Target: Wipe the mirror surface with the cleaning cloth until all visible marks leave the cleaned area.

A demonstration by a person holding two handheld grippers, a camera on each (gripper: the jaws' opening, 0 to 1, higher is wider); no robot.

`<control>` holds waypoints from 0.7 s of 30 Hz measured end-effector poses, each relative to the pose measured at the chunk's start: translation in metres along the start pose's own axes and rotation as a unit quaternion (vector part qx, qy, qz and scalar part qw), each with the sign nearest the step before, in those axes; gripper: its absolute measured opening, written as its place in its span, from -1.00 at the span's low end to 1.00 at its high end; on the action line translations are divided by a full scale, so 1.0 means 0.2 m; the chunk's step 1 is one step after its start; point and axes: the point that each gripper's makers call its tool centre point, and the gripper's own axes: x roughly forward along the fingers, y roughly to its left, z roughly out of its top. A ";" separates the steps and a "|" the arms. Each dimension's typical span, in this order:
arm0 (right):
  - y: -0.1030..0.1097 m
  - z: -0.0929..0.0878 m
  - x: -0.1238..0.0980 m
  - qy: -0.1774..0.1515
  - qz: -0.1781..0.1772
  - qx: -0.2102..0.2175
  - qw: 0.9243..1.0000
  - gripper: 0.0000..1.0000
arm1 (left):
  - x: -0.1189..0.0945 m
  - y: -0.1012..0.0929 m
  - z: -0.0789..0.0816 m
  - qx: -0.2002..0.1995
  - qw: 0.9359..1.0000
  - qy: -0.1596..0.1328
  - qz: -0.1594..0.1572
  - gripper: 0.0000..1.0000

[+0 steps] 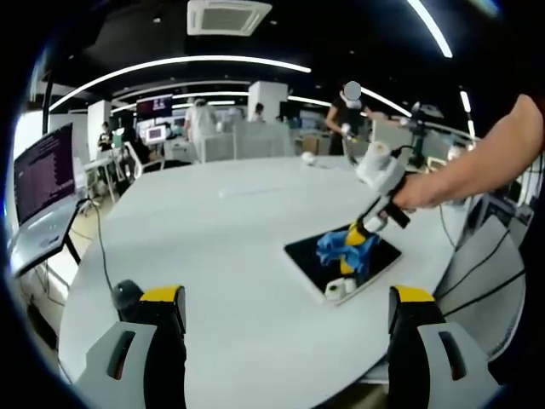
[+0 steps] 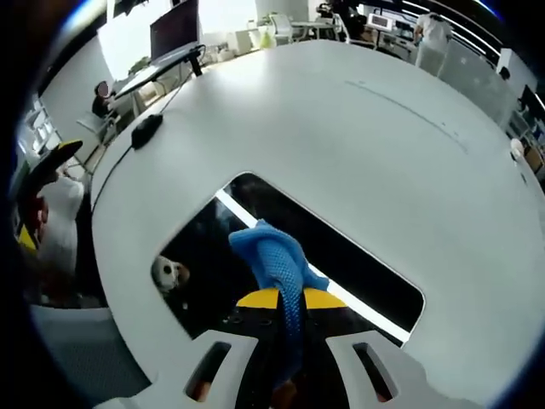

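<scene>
1. Rectangular dark mirror [image 1: 342,260] with a white frame lies flat near the edge of the round white table [image 1: 221,247], reflecting a ceiling light strip.
2. The right tool [image 2: 289,341] clamps a crumpled blue cleaning cloth [image 2: 277,260], pressed onto the glass.
3. The left tool [image 1: 285,319] hovers over the table, jaws wide apart and holding nothing.
4. A black mouse [image 1: 126,294] sits at the table edge; a laptop [image 1: 43,175] stands beyond.
</scene>
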 end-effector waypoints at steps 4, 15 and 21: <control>-0.04 -0.02 -0.01 0.003 -0.003 0.005 1.000 -0.94 | 0.02 -0.01 0.00 0.002 1.000 -0.001 -0.004 0.99; -0.18 -0.13 -0.08 0.007 -0.010 0.028 1.000 -0.94 | 0.03 0.00 0.01 -0.005 1.000 -0.003 -0.006 0.99; -0.26 -0.18 -0.11 0.011 -0.015 0.039 0.999 -0.94 | 0.02 0.02 0.02 -0.006 1.000 -0.005 -0.005 0.99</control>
